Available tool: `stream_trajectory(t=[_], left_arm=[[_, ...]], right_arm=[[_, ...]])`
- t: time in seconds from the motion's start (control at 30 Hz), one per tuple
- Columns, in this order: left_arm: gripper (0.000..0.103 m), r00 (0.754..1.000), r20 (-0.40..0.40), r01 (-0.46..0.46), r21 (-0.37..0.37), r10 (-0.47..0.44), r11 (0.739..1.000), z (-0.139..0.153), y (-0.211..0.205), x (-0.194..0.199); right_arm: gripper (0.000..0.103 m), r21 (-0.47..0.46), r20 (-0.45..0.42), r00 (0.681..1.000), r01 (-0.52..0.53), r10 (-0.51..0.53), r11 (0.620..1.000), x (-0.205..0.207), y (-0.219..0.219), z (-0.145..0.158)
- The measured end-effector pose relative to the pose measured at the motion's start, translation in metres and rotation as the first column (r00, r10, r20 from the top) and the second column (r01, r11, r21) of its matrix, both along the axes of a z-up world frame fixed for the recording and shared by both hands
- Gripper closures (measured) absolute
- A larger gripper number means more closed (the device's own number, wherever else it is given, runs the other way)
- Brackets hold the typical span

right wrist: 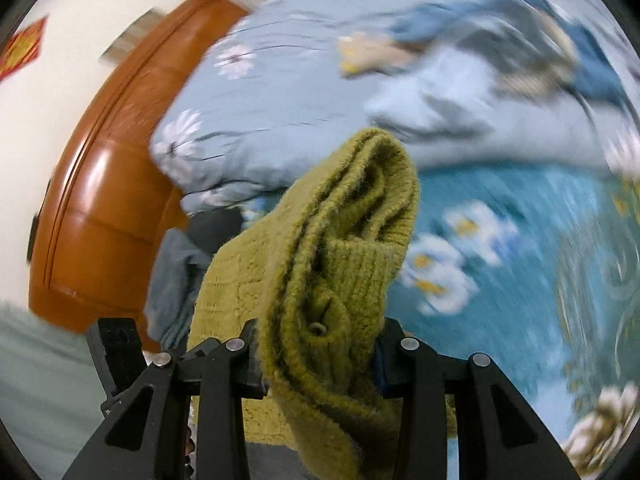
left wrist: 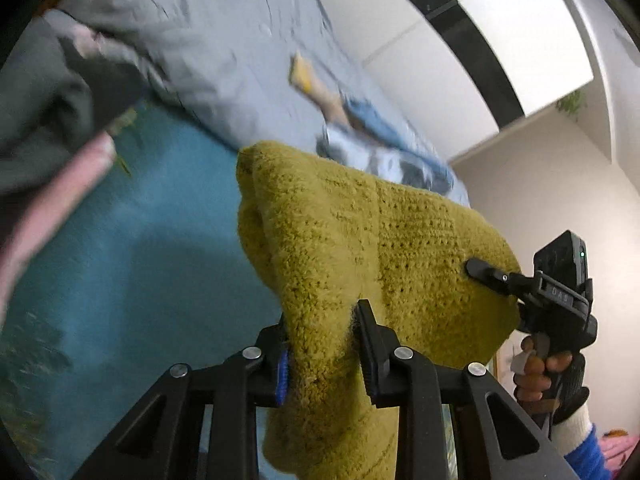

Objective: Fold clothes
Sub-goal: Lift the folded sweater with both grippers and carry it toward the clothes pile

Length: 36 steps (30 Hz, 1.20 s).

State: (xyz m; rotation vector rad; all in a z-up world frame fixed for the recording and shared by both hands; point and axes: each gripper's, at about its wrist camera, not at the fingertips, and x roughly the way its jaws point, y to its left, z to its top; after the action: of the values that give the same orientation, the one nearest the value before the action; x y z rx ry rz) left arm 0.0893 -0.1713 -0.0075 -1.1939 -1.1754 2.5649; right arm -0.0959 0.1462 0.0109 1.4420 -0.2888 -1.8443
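Note:
An olive-green knitted sweater (left wrist: 360, 232) hangs in the air above the bed, held by both grippers. My left gripper (left wrist: 322, 344) is shut on a bunched fold of it. My right gripper (right wrist: 320, 344) is shut on another thick bunch of the sweater (right wrist: 340, 248), near a small button. In the left wrist view the right gripper (left wrist: 480, 270) shows at the right, its finger against the knit, held by a gloved hand. The sweater's lower part drops out of view.
A teal flowered bedsheet (right wrist: 500, 248) lies below. A light blue flowered quilt (right wrist: 280, 92) is heaped behind, with blue clothes (right wrist: 520, 40) on it. A brown wooden headboard (right wrist: 108, 184) stands at the left. Grey and pink garments (left wrist: 48, 152) lie at the left.

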Motion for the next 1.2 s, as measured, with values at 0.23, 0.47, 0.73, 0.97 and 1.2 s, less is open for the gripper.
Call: stream_trajectory(t=[0.23, 0.47, 0.73, 0.97, 1.2], left_arm=[[0.08, 0.976, -0.121, -0.179, 0.008, 0.178, 0.984, 0.043, -0.081, 0.047], [0.081, 0.956, -0.056, -0.285, 0.073, 0.289, 0.956, -0.003, -0.129, 0.088], [0.069, 0.966, 0.003, -0.253, 0.185, 0.257, 0.95, -0.069, -0.114, 0.059], [0.045, 0.975, -0.029, -0.201, 0.326, 0.222, 0.924, -0.094, -0.093, 0.033], [0.039, 0.964, -0.125, -0.179, 0.35, 0.235, 0.919, -0.064, -0.099, 0.046]], right_arm=[[0.065, 0.02, -0.08, 0.97, -0.229, 0.23, 0.973, 0.006, -0.126, 0.046], [0.067, 0.021, -0.067, 0.952, -0.297, 0.298, 0.955, 0.012, -0.2, 0.04], [0.067, 0.095, -0.067, 0.947, -0.309, 0.315, 0.946, 0.006, -0.2, 0.039], [0.067, 0.123, -0.16, 0.93, -0.313, 0.33, 0.942, 0.005, -0.193, 0.09], [0.067, 0.136, -0.239, 0.894, -0.356, 0.38, 0.924, 0.023, -0.206, 0.141]])
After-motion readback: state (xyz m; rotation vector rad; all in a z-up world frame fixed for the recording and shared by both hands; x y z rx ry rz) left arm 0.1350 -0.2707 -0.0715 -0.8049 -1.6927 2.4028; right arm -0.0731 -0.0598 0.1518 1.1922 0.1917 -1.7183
